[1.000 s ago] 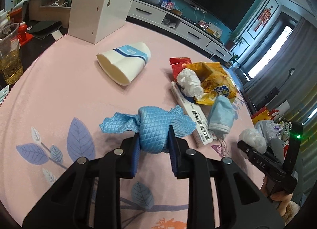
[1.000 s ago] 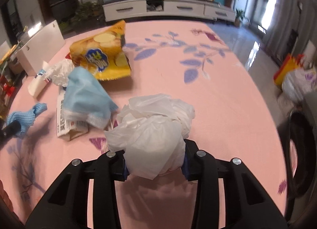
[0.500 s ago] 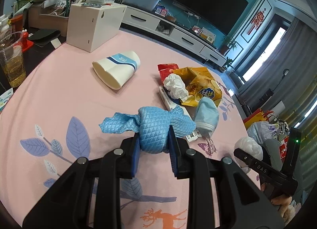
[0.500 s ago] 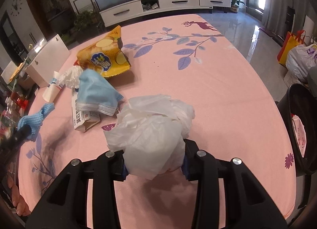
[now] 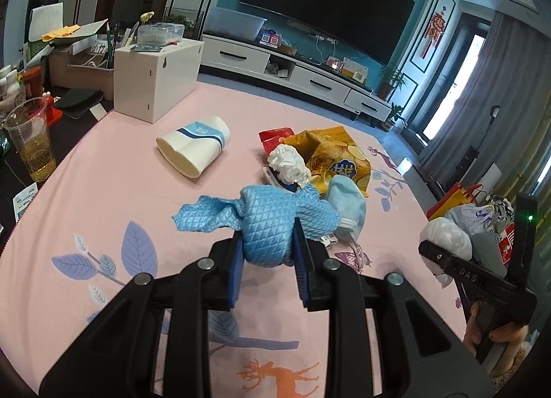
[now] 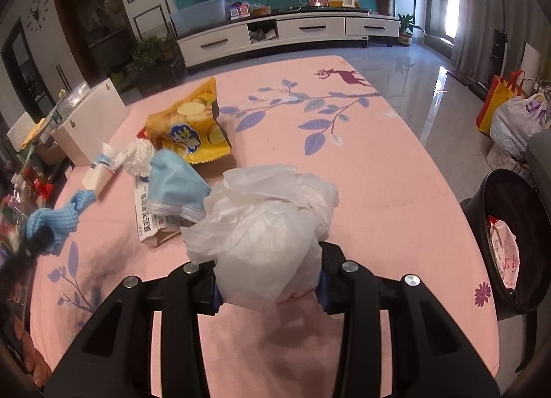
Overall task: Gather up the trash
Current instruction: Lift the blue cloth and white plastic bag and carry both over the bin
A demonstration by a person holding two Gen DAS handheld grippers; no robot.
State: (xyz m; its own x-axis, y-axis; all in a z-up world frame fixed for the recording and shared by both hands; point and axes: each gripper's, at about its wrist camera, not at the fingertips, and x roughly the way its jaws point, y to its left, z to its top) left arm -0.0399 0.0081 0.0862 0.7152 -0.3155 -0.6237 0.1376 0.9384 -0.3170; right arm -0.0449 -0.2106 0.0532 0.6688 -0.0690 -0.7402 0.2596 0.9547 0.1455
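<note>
step: carrying, both loads lifted off the bench | my left gripper fingers clamped on blue cloth | my right gripper fingers clamped on white tissue wad | next: swing right load over black bin, probably part-full, then release | mask, chip bag left

Tablecloth: pink, printed with lavender-blue leafy branches, a maroon deer, an orange deer.
Cloth: sky blue, quilted diamond pattern.
Tissue wad: plain white.
Face mask: pale blue, white edging.
Chip bag: yellow, with a blue logo and pale chip pictures.
Paper cup: white with a blue band.
Trash bin: black.
Grippers: black, blue pads.
</note>
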